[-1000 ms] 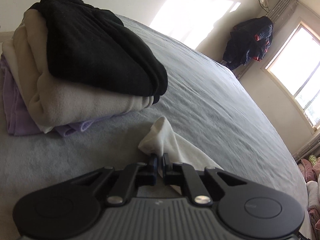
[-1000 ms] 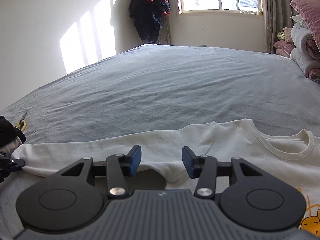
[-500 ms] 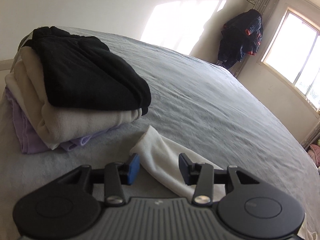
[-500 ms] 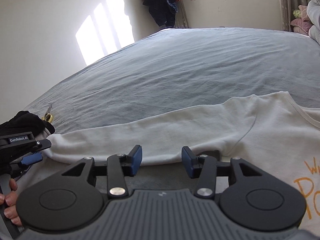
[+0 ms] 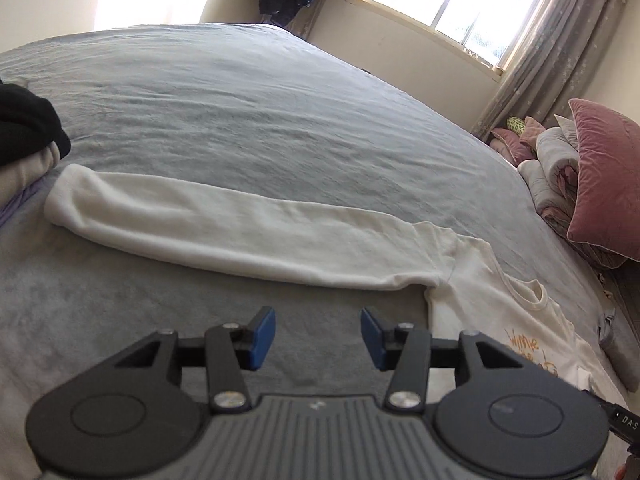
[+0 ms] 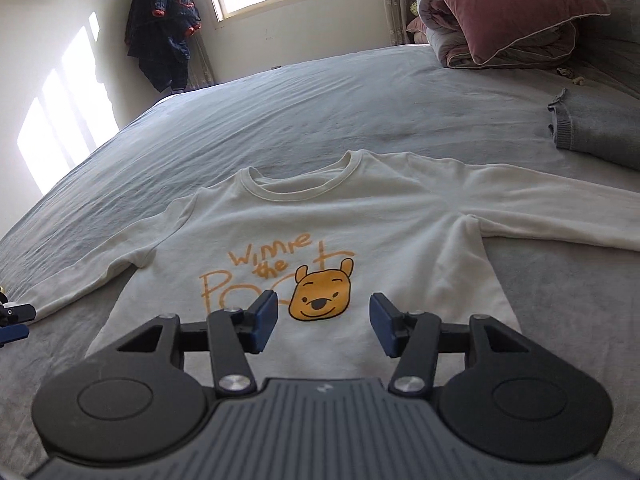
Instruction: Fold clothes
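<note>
A white long-sleeved shirt (image 6: 320, 216) with an orange bear print lies face up and spread flat on the grey bed (image 6: 280, 120). One sleeve (image 5: 224, 232) stretches out to the left, its cuff close to a stack of folded clothes (image 5: 24, 136). My left gripper (image 5: 318, 338) hovers over bare bedcover just short of that sleeve's armpit; its jaws are opening with nothing between them. Over the shirt's lower front, below the bear's face, my right gripper (image 6: 323, 324) has its jaws opening too, with no cloth between them. The left gripper's tip (image 6: 12, 316) shows at the right wrist view's left edge.
Pink pillows and rolled quilts (image 6: 500, 4) are piled at the bed's head. A grey knitted garment (image 6: 596, 132) lies right of the shirt. A dark jacket (image 6: 162, 40) hangs in the corner by the window. The stack has a black garment on top.
The left gripper let go of the sleeve cuff, opened and swung right, away from the stack. The right gripper moved right from the sleeve to over the shirt's printed front, opening a bit wider.
</note>
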Demonstrator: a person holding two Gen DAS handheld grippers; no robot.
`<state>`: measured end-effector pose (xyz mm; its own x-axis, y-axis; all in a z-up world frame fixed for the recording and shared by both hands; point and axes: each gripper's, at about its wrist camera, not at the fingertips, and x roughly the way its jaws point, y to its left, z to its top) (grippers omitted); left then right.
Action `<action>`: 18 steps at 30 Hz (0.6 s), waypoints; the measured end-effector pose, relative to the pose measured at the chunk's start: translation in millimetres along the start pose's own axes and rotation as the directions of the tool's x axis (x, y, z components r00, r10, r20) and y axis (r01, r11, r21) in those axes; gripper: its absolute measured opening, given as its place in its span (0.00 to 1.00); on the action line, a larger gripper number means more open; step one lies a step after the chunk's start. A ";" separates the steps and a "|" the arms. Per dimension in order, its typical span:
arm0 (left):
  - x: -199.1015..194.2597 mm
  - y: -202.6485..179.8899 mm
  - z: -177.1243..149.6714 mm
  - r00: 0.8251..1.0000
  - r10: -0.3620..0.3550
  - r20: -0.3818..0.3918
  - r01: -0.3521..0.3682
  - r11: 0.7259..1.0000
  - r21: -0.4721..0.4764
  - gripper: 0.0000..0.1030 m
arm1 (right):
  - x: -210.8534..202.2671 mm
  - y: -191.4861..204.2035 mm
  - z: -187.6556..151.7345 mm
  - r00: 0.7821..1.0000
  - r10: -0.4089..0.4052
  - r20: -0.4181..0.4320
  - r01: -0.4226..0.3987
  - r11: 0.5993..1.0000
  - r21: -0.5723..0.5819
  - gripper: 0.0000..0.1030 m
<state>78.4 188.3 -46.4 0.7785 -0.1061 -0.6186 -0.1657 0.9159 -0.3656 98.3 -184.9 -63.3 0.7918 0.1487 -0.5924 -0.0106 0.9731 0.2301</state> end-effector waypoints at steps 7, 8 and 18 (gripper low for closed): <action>25.9 -57.3 -57.7 0.977 -0.204 -0.065 0.211 0.966 0.146 0.47 | 17.9 -47.6 -16.6 0.998 -0.063 -0.014 0.064 0.997 0.043 0.54; 24.5 -58.2 -66.8 0.976 -0.211 -0.058 0.218 0.961 0.171 0.47 | 9.2 -54.3 -21.7 0.999 -0.044 -0.004 0.044 0.998 0.045 0.54; -37.0 -39.6 -86.0 0.991 -0.085 -0.106 0.109 0.961 0.252 0.51 | -84.7 -100.6 -64.7 0.999 -0.016 -0.030 0.018 0.998 0.066 0.62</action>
<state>4.0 122.7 -68.8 0.7211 -0.2239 -0.6557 0.0785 0.9667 -0.2437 -7.2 -284.0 -86.3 0.7734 0.1380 -0.6188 0.0439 0.9620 0.2695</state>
